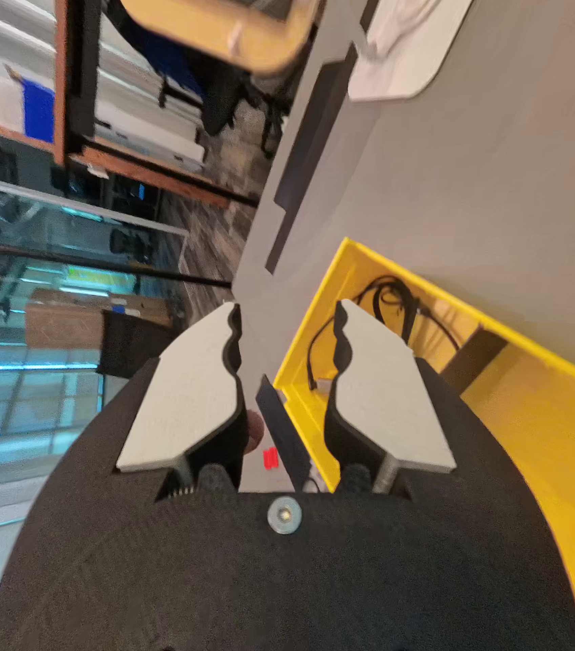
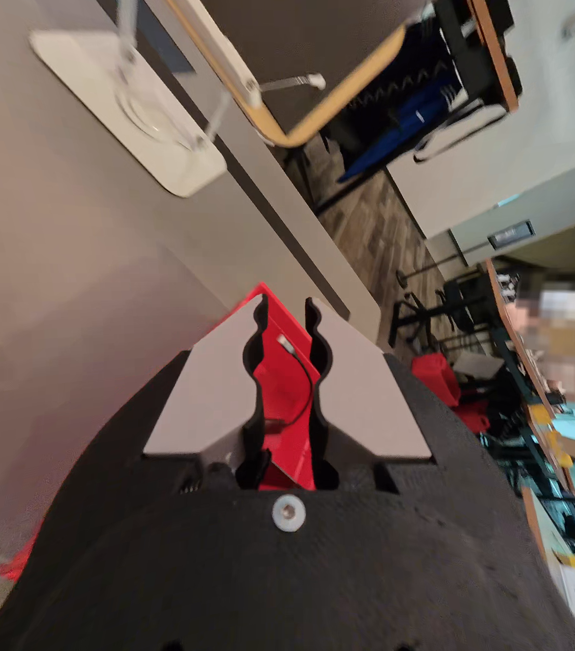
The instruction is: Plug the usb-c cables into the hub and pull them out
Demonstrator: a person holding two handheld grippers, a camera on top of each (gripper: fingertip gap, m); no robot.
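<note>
Left gripper (image 1: 287,313) and right gripper (image 2: 284,304) are spread, empty. Tangled black cables (image 1: 389,303) in the yellow bin (image 1: 543,440) risk being snagged together when one is lifted.

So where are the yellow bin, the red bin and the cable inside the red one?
yellow bin (image 1: 317,338): left wrist view, on its near wall.
red bin (image 2: 279,391): right wrist view, on its floor.
black cable (image 2: 308,378): right wrist view, mid-cord.

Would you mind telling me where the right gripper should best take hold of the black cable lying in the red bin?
Probably at the silver plug end of the black cable, coming from above through the red bin's open top: that end is rigid and lies clear on the floor, while the cord is thin and slack. The right gripper is open.
</note>
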